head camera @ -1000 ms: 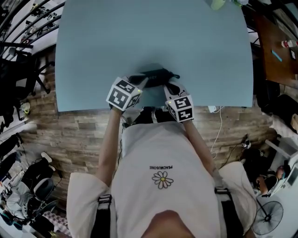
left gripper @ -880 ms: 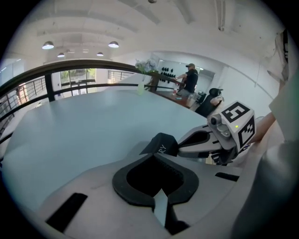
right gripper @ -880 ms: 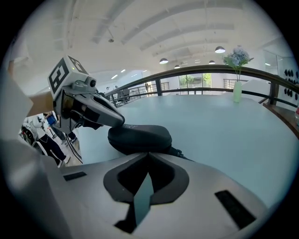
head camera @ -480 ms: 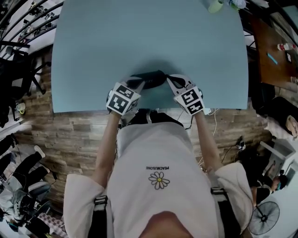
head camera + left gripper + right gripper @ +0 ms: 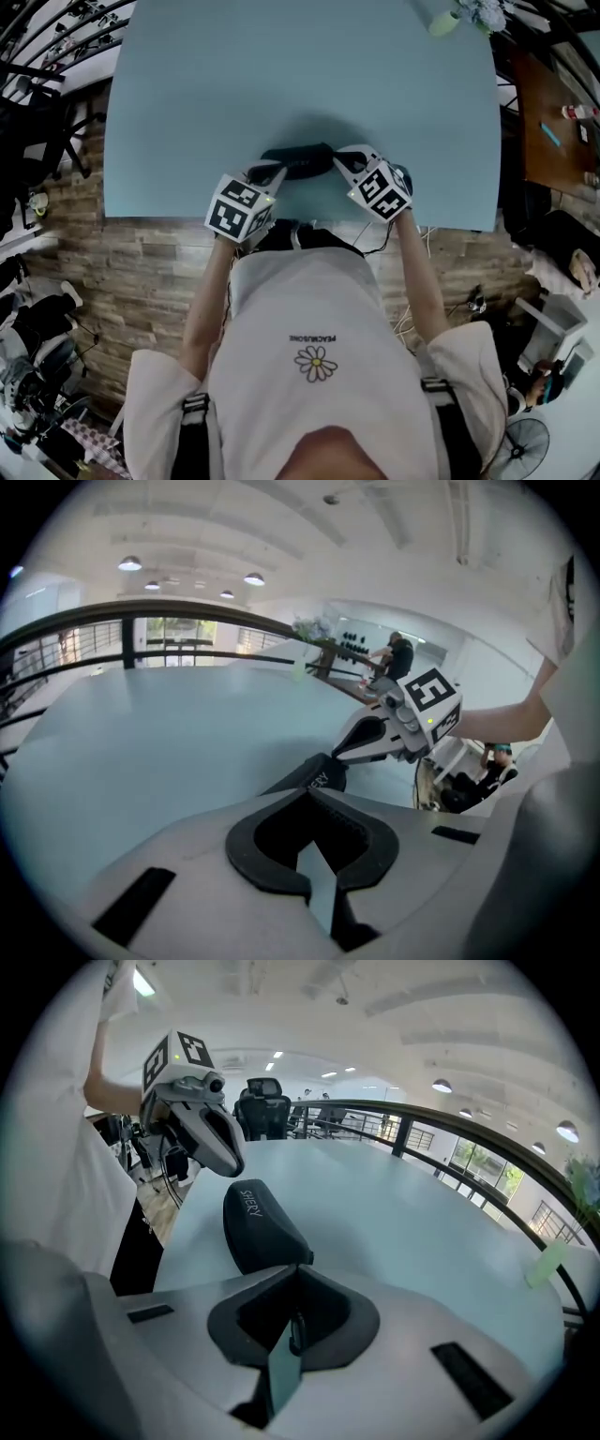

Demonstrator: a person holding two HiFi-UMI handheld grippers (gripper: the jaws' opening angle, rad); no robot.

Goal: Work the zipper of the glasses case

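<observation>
Black glasses case [image 5: 298, 159], pale blue table [image 5: 281, 75]

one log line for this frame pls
glasses case: looks closed, flat on table | left claw: shut, at its left end | right claw: shut, at its right end

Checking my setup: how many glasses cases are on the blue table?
1. The black glasses case lies near the front edge of the table, between the left gripper and right gripper. None looks hidden.

Black glasses case [image 5: 298, 160] — oblong (lying flat)
</observation>
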